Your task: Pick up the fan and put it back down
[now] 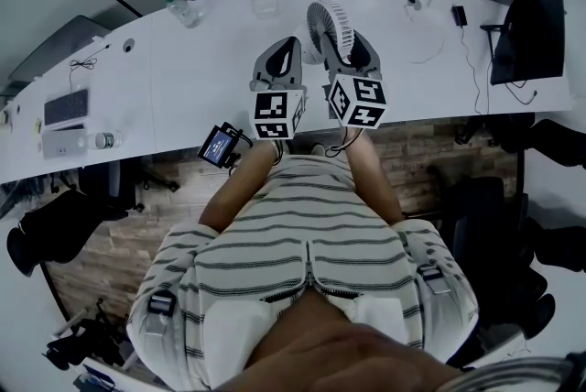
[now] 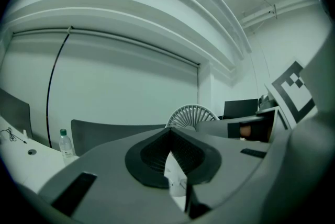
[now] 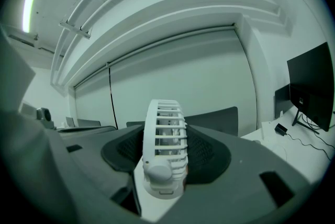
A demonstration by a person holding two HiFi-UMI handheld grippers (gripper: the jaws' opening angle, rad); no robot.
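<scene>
Only in head view: fan [image 1: 330,27] upright over the white desk [image 1: 174,79], round grille showing. Edge-on in right gripper view, clamped between right gripper [image 3: 166,136] pads. Left gripper [image 2: 170,135] pinched nearly together, nothing inside, just beside.

No legible text, brands or numbers, small screen [image 1: 220,145] unreadable — marker cubes [image 1: 277,114] [image 1: 357,102] bear only square patterns

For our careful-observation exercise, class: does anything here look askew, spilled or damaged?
Nothing stands out. The fan sits upright between the right tool's jaws; the bottle on the desk stands upright, nothing spilled.
</scene>
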